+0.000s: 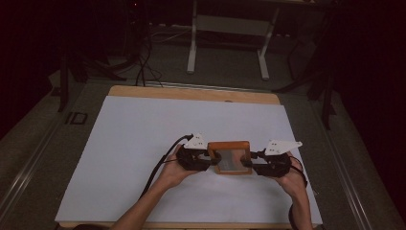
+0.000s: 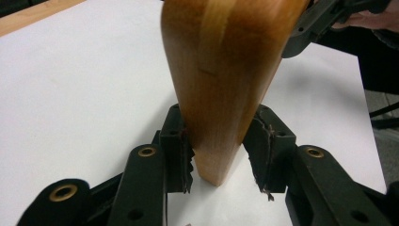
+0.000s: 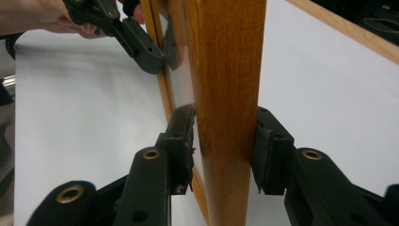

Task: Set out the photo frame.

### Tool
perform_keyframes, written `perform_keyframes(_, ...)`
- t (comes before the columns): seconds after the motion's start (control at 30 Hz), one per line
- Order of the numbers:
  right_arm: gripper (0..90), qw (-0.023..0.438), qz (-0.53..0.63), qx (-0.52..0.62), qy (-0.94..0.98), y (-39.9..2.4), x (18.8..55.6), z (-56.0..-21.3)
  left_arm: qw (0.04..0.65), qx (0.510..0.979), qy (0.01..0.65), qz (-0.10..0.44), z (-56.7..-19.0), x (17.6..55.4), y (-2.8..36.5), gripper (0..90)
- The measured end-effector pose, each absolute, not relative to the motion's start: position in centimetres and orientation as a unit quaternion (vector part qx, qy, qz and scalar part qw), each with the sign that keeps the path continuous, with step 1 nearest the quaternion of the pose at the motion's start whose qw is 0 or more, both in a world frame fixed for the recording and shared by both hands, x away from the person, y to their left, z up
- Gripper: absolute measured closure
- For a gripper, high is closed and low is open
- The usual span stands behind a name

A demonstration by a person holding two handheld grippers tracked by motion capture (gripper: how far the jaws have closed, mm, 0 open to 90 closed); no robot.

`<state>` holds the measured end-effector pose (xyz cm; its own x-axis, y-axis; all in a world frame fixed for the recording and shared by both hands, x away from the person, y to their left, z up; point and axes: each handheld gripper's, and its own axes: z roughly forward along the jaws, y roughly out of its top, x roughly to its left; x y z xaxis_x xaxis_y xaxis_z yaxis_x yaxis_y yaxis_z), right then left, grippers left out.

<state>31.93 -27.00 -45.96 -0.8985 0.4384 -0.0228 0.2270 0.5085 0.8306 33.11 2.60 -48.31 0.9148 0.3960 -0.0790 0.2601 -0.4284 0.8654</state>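
A small wooden picture frame (image 1: 230,144) with a glass pane is held between both grippers over the white sheet (image 1: 139,134), near its front middle. My left gripper (image 1: 210,160) is shut on the frame's left edge. In the left gripper view the orange wood (image 2: 221,70) stands between the pads, gripper (image 2: 219,155). My right gripper (image 1: 249,164) is shut on the frame's right edge. The right gripper view has the wooden bar (image 3: 228,70) clamped between the pads, gripper (image 3: 225,150), and the glass runs off to the left. A hand holds each gripper.
The white sheet covers a wooden table whose far edge (image 1: 191,93) is bare. Behind the table, on the grey floor, stand a white desk frame (image 1: 230,28) and black cables (image 1: 143,62). Dark stands flank both sides.
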Motion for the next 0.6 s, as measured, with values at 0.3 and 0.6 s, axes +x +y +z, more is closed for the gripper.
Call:
perform_keyframes(0.3, 62.1, 0.109, 0.456, 0.197, 0.861, -27.41, 32.10, -46.15, 0.500, 0.842, 0.191, 0.069, -48.20, 33.03, 2.40, 64.0)
perform_keyframes(0.6, 62.6, 0.108, 0.453, 0.197, 0.863, -27.25, 32.16, -46.18, 0.504, 0.838, 0.198, 0.066, -47.75, 32.93, 2.71, 64.2)
